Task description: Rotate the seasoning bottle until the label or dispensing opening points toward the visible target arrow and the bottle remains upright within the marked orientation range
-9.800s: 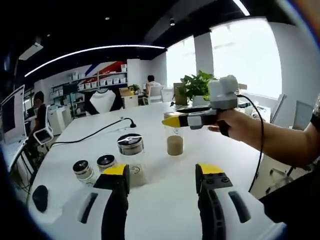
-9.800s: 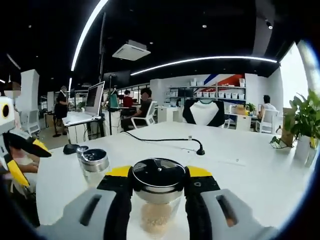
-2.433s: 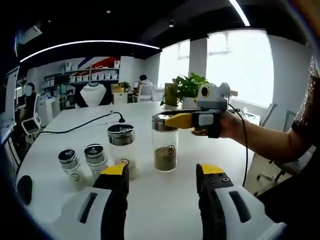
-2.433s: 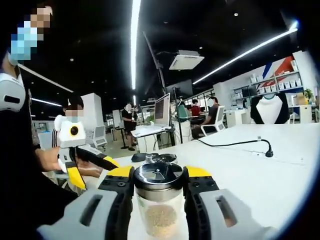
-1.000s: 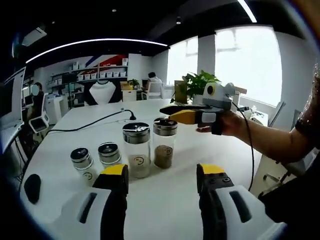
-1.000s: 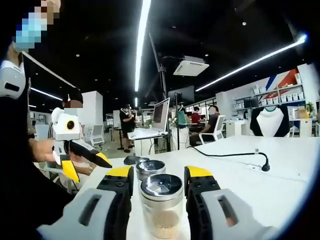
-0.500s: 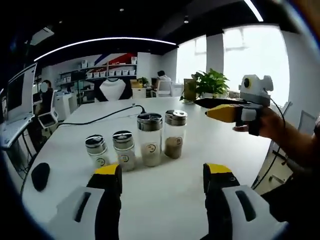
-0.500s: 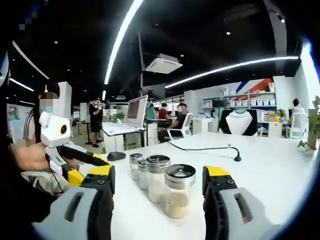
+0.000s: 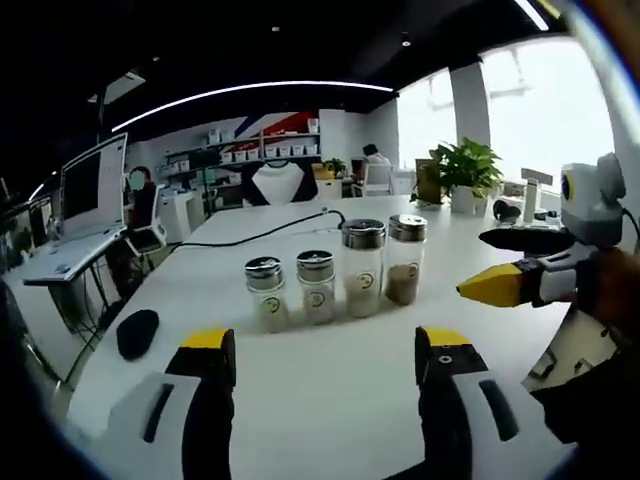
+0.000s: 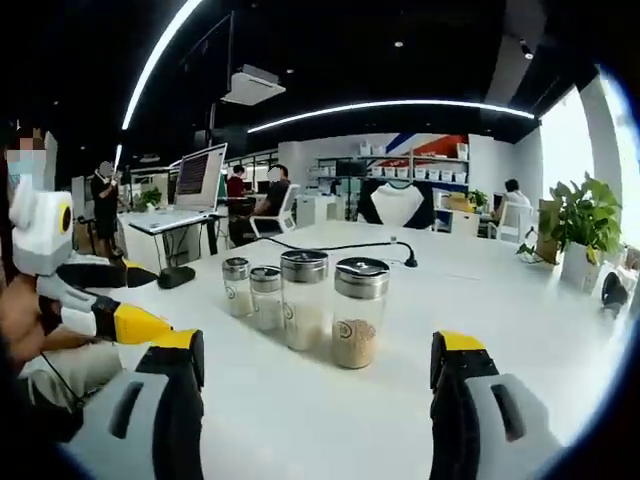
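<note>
Four bottles [image 10: 358,312] line the white office table [image 9: 330,370]; both grippers' jaws spread, empty.

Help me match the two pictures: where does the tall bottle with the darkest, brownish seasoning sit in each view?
Left gripper view: brown-seasoning bottle, right end of the four-bottle row.
Right gripper view: the same bottle, again the right end, nearest the camera.
Shared landmark: the potted plant, on the white table beyond it.

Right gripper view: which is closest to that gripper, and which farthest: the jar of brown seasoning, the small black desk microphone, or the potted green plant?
1. Glass jar of brown seasoning, straight ahead.
2. Small black desk microphone, mid-table behind the jars.
3. Potted green plant, far right table edge.
</note>
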### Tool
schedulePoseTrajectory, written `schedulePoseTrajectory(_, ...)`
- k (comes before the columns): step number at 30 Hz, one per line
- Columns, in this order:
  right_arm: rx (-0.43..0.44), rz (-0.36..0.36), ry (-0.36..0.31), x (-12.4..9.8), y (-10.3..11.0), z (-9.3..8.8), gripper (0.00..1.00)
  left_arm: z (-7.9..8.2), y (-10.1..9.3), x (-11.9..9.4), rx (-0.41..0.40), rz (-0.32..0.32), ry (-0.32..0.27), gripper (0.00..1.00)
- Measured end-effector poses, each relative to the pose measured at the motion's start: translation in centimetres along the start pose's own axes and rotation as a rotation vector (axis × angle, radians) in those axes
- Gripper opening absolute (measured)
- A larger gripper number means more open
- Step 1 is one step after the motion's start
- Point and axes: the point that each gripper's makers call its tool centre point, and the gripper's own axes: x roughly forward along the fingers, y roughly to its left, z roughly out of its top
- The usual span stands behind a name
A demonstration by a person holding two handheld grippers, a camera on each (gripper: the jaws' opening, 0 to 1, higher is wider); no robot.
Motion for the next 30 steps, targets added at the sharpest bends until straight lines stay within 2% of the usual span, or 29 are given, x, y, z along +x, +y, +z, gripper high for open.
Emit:
schedulePoseTrajectory(4, -0.029, 0.009, 0.044, -0.4, 0.8, -0.7, 0.93, 0.1, 0.2, -0.7, -0.008, 0.022, -0.023, 0.79)
schedulePoseTrajectory(8, -0.016, 0.021, 0.038, -0.7, 1.8, -0.8, 0.91, 0.0, -0.3, -1.1, -0.003, 0.029, -0.028, 0.79)
schedulePoseTrajectory(15, -0.003, 0.015, 0.045, -1.2, 1.8, -1.0, 0.87, 0.3, -0.2, -1.4, 0.002, 0.046, -0.03, 0.78)
schedulePoseTrajectory(23, 0.02, 0.024, 0.058, -1.4, 1.6, -1.6, 0.83, 0.3, -1.3, -1.0, 0.016, 0.016, -0.02, 0.76)
schedulePoseTrajectory(30, 0.029, 0.03, 0.052, -1.5, 1.6, -1.5, 0.82, 0.3, -1.1, -1.1, 0.015, 0.019, -0.017, 0.76)
